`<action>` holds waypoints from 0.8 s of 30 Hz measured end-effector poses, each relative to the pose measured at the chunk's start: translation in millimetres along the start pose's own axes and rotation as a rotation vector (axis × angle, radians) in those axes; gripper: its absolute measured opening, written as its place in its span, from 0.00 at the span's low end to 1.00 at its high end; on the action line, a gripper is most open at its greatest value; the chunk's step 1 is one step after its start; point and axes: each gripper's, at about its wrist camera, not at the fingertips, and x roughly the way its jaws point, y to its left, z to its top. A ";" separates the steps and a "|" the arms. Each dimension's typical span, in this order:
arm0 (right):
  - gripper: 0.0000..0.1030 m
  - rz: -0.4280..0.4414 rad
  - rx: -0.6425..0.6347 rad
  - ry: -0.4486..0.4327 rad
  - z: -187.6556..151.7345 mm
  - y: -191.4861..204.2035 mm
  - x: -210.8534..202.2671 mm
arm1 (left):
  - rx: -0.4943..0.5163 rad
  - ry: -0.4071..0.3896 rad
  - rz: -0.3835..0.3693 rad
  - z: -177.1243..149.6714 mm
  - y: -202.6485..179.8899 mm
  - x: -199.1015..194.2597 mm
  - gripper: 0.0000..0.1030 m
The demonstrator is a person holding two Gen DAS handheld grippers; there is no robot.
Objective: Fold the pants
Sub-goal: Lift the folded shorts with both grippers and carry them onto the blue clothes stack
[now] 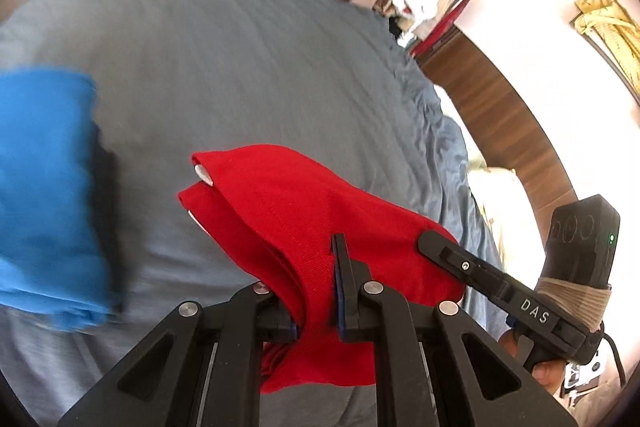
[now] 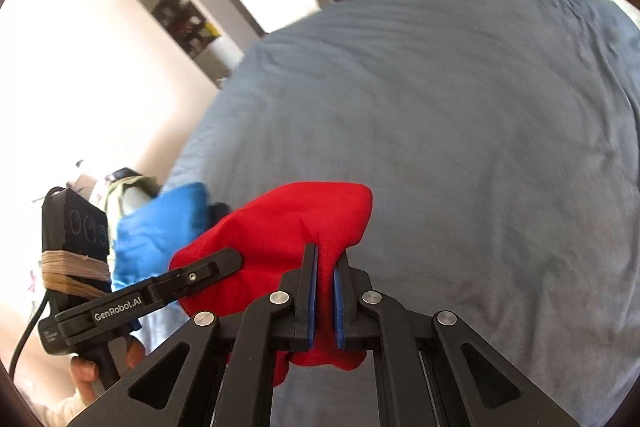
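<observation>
Here, in the left wrist view, the left gripper (image 1: 320, 291) has its jaws clamped on a thick bunch of the red pants (image 1: 296, 211), which bulge forward above the grey bedsheet (image 1: 240, 67); blue folded clothes (image 1: 48, 195) lie on the sheet, left of the pants. In the right wrist view, the right gripper (image 2: 325, 291) pinches the pants (image 2: 296, 227) between closed jaws, the cloth spilling ahead and below them over the bedsheet (image 2: 460, 147).
</observation>
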 end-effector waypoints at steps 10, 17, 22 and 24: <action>0.07 0.179 -0.148 -0.057 30.2 118.4 27.1 | 0.073 -0.146 0.171 47.8 57.2 -108.1 0.13; 0.07 0.272 -0.216 -0.040 37.8 182.0 74.2 | 0.061 -0.108 0.260 78.6 112.6 -127.2 0.14; 0.07 0.262 -0.205 0.045 21.7 187.3 117.1 | -0.042 0.063 0.256 83.1 170.8 -102.7 0.14; 0.07 0.251 -0.190 0.099 10.2 182.0 133.2 | -0.082 0.117 0.245 77.2 185.7 -93.3 0.14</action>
